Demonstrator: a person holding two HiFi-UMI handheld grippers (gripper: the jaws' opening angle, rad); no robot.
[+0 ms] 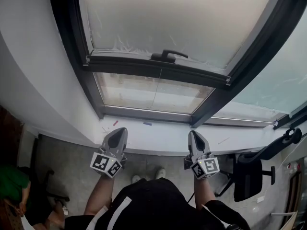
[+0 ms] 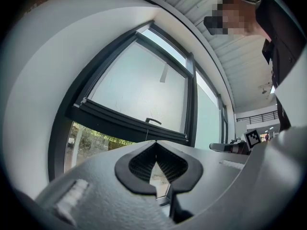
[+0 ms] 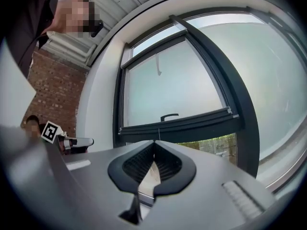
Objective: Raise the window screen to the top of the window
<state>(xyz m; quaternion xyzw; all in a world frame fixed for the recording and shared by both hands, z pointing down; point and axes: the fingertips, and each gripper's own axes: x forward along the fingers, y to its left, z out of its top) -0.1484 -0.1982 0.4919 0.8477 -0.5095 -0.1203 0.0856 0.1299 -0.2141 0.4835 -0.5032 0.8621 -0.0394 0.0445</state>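
Note:
The frosted window screen [image 1: 177, 18] covers the upper part of the window. Its dark bottom bar [image 1: 158, 70] carries a black handle [image 1: 168, 55], with clear glass [image 1: 153, 92] below. My left gripper [image 1: 120, 130] and right gripper [image 1: 195, 133] are side by side over the white sill [image 1: 158, 139], below the bar and apart from it. Both are shut and hold nothing. In the left gripper view the shut jaws [image 2: 156, 143] point at the bar [image 2: 129, 124] and handle [image 2: 153, 121]. The right gripper view has its tips [image 3: 154, 143] under the bar [image 3: 177, 125] and handle [image 3: 169, 116].
A dark window frame post [image 1: 225, 95] stands to the right of the screen. A black office chair [image 1: 254, 174] is on the floor at the right, and a person in green [image 1: 12, 188] sits at the far left. A red pen [image 1: 115, 122] lies on the sill.

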